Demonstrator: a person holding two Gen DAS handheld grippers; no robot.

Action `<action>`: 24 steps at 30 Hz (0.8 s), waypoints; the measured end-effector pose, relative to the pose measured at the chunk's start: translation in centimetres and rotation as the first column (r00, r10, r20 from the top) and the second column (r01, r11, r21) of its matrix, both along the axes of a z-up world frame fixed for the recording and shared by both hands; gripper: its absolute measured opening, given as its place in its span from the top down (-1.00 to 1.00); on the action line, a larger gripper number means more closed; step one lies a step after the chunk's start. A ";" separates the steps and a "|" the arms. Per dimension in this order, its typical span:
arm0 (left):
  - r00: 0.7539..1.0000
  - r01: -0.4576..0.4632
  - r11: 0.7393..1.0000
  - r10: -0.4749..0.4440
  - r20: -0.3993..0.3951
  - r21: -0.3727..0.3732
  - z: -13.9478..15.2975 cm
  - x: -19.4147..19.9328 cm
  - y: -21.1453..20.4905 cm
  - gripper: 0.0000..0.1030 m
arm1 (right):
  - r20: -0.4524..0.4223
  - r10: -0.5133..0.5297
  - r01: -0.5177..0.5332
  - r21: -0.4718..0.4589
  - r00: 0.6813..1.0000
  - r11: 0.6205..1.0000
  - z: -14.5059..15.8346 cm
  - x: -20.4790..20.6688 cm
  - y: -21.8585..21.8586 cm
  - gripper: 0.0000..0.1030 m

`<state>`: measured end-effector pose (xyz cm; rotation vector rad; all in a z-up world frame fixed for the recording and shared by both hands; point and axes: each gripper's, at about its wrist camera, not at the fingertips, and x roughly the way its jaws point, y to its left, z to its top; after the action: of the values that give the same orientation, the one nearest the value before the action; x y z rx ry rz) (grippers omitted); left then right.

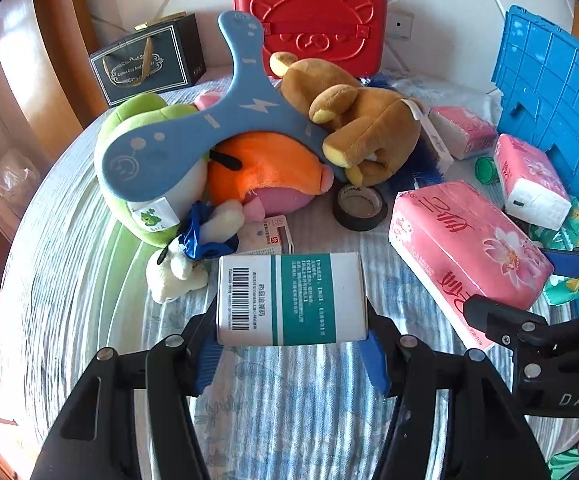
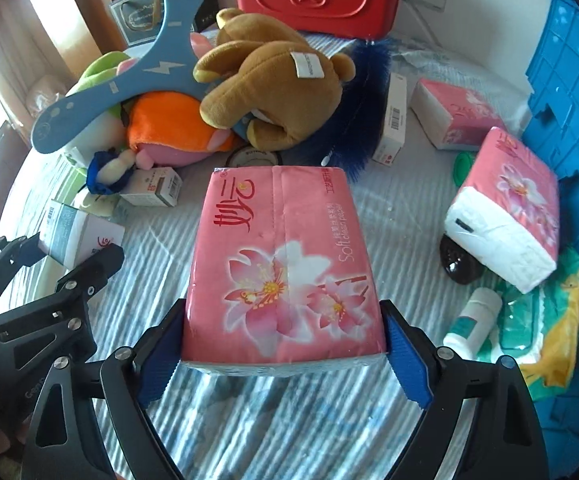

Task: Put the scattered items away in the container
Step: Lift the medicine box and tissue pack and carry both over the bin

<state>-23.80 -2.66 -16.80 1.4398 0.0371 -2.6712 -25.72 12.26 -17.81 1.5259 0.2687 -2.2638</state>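
Now the left tool (image 1: 291, 354) pinches a white-and-teal carton (image 1: 291, 300) by its sides, above the striped bedspread (image 1: 289, 420). Beside it, the right tool (image 2: 283, 354) grips a pink tissue pack (image 2: 281, 272) between its blue pads (image 2: 407, 364), clear of the bedding. Beyond them lies a heap of plush toys: a brown bear (image 2: 273, 92) under a blue boomerang (image 1: 193, 132). The blue crate (image 2: 569, 92) stands at the right edge, two more tissue packs just beside it
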 end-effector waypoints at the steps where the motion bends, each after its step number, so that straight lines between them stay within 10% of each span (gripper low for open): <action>1: 1.000 -0.002 1.000 0.002 -0.009 0.001 0.6 -0.1 -0.2 -0.12 | -0.011 -0.001 0.001 -0.005 1.000 1.000 0.9 0.5 -0.4 -0.76; 13: 0.983 0.024 1.000 -0.026 -0.180 -0.015 9.6 2.8 2.1 -0.13 | -0.218 -0.001 -0.014 -0.071 0.976 0.997 9.8 1.5 1.6 -0.76; 24: 0.919 0.209 0.978 -0.204 -0.337 -0.021 18.0 4.2 6.3 -0.13 | -0.386 -0.189 0.165 -0.095 0.903 0.982 19.6 5.4 6.2 -0.76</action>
<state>-19.63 3.60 1.20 1.0212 -0.0715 -3.0669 -20.35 18.48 1.75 1.0894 0.1739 -2.6900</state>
